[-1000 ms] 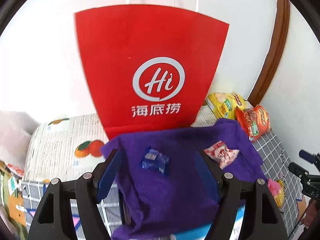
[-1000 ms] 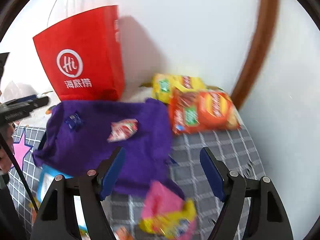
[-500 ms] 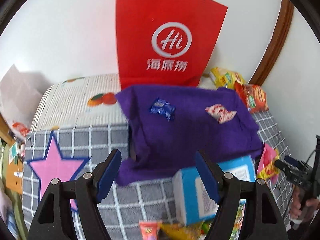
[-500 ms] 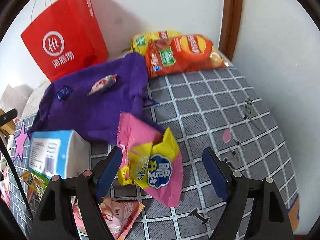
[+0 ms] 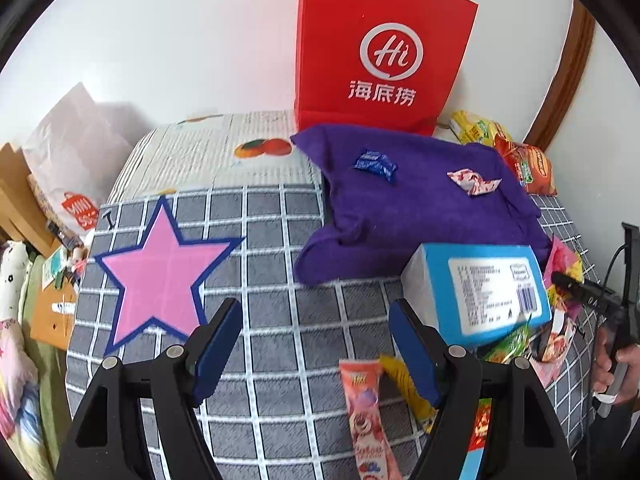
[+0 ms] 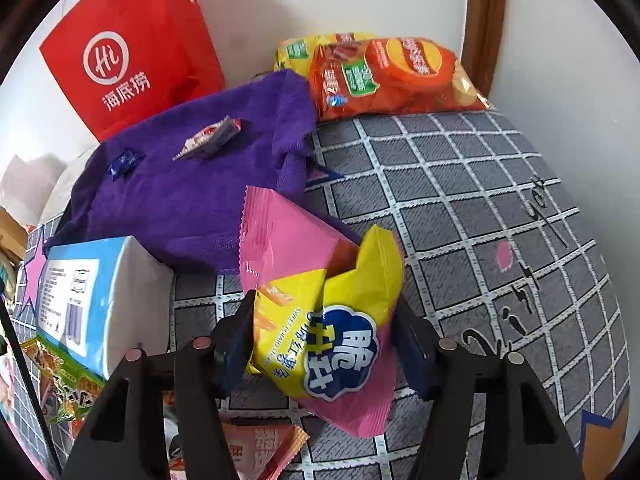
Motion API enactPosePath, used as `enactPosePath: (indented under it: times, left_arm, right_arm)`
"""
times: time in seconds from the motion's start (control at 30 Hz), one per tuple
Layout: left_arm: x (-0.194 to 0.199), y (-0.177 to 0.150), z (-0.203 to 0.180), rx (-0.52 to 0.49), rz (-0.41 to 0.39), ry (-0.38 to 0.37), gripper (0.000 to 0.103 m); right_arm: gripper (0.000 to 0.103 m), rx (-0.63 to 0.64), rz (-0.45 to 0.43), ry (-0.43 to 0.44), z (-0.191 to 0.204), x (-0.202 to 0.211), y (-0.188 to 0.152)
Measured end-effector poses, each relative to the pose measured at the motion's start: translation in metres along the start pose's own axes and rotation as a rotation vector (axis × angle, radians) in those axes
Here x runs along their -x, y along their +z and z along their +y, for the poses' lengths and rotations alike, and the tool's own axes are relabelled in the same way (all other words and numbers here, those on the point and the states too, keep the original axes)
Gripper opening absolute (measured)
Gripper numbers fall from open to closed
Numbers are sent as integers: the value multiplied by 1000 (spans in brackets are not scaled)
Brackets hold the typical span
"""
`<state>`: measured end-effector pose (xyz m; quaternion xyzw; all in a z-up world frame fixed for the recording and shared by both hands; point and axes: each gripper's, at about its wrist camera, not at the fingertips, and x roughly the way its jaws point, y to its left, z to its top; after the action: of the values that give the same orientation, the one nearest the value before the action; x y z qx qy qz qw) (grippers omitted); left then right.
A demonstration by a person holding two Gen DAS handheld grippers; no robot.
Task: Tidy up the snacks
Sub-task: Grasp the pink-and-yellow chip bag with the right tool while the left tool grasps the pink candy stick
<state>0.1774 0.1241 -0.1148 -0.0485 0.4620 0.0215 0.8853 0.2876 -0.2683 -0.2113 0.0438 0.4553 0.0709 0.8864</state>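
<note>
Right gripper now astride pink-yellow snack bag, fingers unclosed; left gripper wide, empty.

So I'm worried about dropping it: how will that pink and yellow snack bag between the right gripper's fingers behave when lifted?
The snack bag looks puffy and creased, so probably light and floppy, sagging from wherever it is pinched. Its glossy film may slip. The right gripper straddles it, jaws apparently not yet clamped.
</note>
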Motion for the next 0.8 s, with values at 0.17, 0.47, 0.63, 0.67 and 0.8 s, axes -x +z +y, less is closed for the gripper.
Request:
enactPosePath:
  times: [0.17,0.47,0.63,0.67,0.8]
  left_arm:
    - [1,-17,-1,-1,15,-25,74]
    - [-19,-59,-17,-46,98,-72,74]
    - [-30,-72,-24,-71,121,-88,73]
    - [-32,-74,-25,-72,124,-91,72]
    - [-39,-81,-28,-94,135,-93,51]
  right_arm:
    - [59,-14,-38,7,3,26,-5]
    - [59,-19,-135,4,23,92,-33]
    - [59,-41,-151,32,32,114,-52]
    - [59,-42,-152,33,34,117,-54]
    - [59,-36,-157,41,47,131,-65]
